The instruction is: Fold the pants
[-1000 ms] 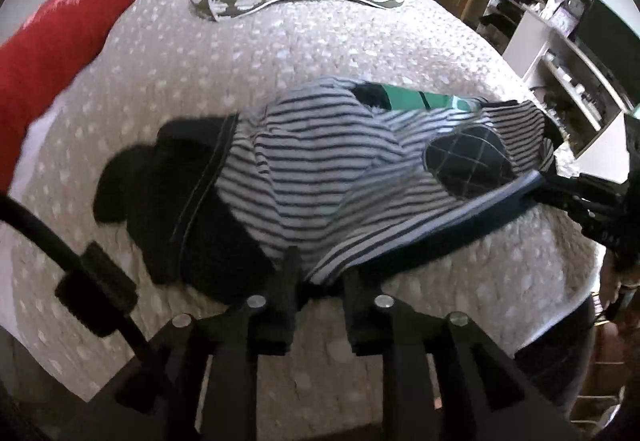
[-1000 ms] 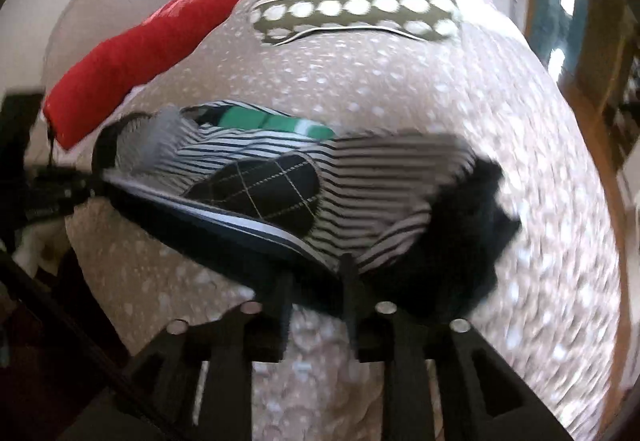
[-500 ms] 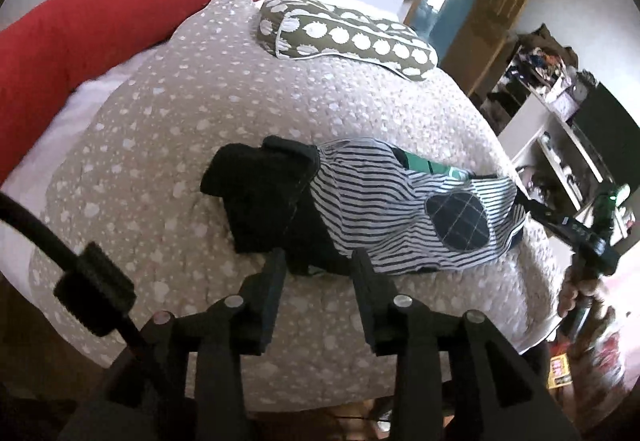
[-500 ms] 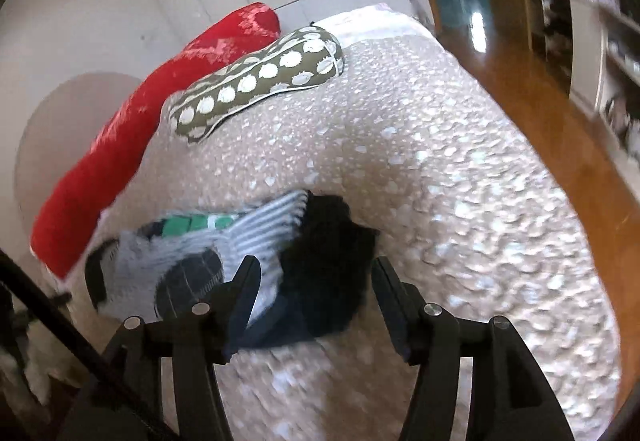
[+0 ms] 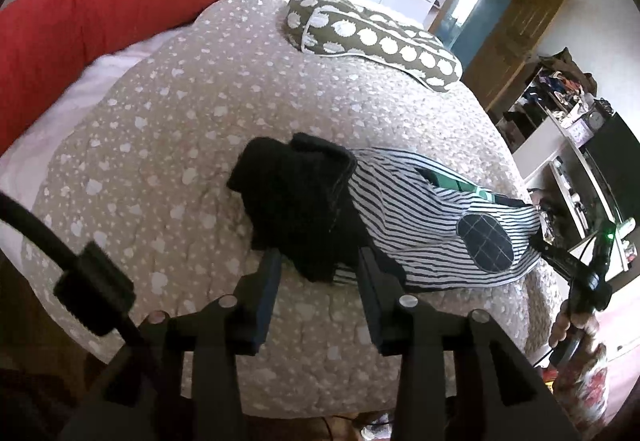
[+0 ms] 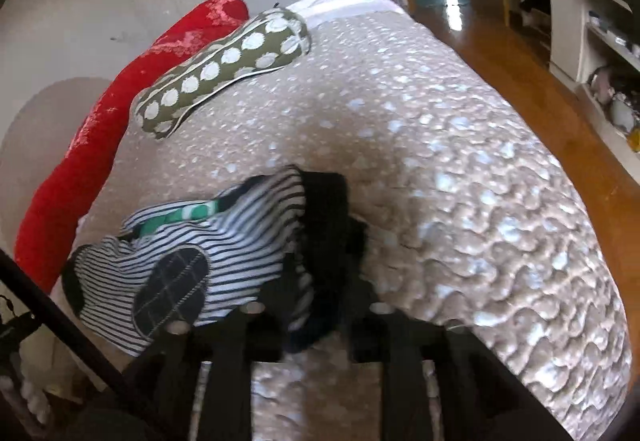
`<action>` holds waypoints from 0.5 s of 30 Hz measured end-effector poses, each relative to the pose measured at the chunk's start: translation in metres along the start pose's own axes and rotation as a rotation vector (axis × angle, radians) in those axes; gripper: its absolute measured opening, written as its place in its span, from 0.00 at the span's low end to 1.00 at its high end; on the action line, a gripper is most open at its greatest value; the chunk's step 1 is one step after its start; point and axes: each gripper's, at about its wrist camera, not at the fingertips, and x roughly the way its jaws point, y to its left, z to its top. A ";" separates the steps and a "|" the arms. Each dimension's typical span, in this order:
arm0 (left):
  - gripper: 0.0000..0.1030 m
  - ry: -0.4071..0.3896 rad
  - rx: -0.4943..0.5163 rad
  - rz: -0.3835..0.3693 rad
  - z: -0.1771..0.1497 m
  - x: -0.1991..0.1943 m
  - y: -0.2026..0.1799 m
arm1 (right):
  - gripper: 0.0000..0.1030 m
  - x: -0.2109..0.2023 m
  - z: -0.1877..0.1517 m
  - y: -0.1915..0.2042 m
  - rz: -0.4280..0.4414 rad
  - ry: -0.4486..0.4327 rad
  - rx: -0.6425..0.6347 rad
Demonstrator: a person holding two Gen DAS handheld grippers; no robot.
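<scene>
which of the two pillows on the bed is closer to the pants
The olive pillow with white spots is closer to the striped pants. It lies on the beige quilt; the long red pillow sits farther back along the bed's edge.

A bed [image 5: 168, 145] covered in a beige quilt with white spots. Striped pants [image 5: 420, 225] with black cuffs lie folded near its front edge. Well beyond the pants, an olive pillow [image 5: 376, 41] with white dots rests beside a long red bolster [image 5: 120, 5].
</scene>
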 end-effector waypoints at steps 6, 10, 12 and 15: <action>0.42 -0.016 0.024 -0.024 0.009 0.003 -0.018 | 0.60 -0.040 -0.004 -0.009 -0.067 -0.139 0.057; 0.50 -0.008 0.048 -0.032 0.015 0.022 -0.034 | 0.60 -0.063 -0.008 0.018 0.014 -0.231 0.004; 0.50 0.018 0.052 -0.012 0.014 0.037 -0.039 | 0.60 -0.058 -0.012 0.037 0.089 -0.206 -0.041; 0.50 0.062 0.049 0.042 0.006 0.059 -0.040 | 0.60 -0.035 -0.016 0.053 0.157 -0.124 -0.058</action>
